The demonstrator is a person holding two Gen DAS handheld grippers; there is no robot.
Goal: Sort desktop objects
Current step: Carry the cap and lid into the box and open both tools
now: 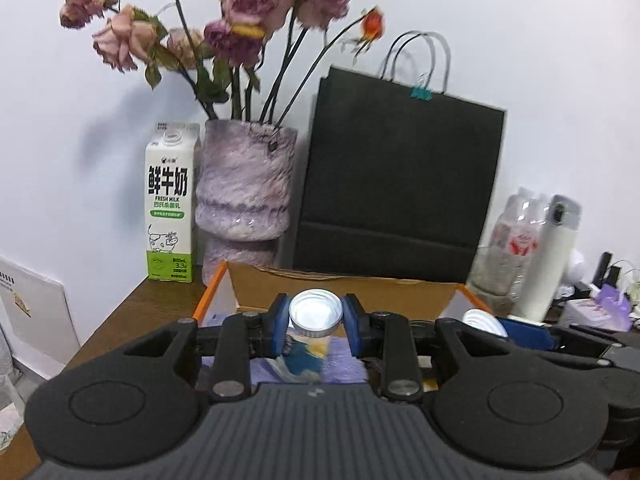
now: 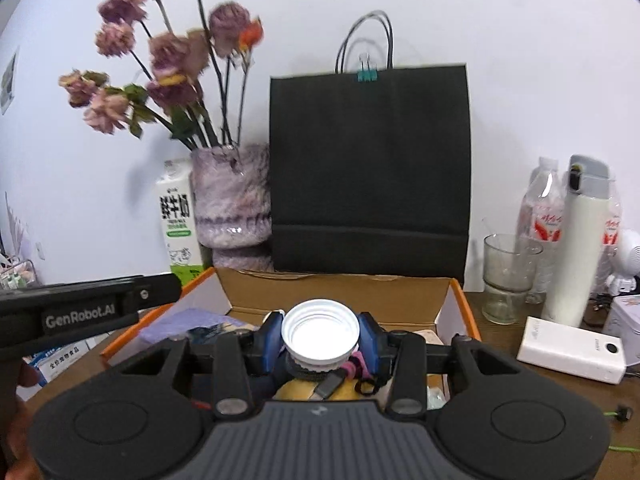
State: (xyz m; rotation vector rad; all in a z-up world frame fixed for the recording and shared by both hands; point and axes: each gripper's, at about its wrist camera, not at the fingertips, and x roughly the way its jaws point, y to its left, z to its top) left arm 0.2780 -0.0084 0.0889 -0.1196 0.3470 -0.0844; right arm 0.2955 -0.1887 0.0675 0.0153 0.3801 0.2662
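In the left wrist view my left gripper (image 1: 316,313) is shut on a small silvery round lid (image 1: 315,316), whose hollow side faces the camera, between its blue pads (image 1: 280,326). It hangs over an open cardboard box (image 1: 344,289) with orange edges that holds a purple cloth (image 1: 344,364). In the right wrist view my right gripper (image 2: 320,330) is shut on a white threaded lid (image 2: 320,332) above the same box (image 2: 340,292), over mixed small items. The left gripper's black body (image 2: 92,312) shows at the left. The right gripper's white lid (image 1: 482,320) appears at the right of the left wrist view.
Behind the box stand a milk carton (image 1: 170,204), a purple vase (image 1: 244,200) of dried roses and a black paper bag (image 2: 368,172) against the wall. To the right are a glass (image 2: 508,276), water bottles (image 2: 540,208), a white flask (image 2: 576,248) and a white power bank (image 2: 572,350).
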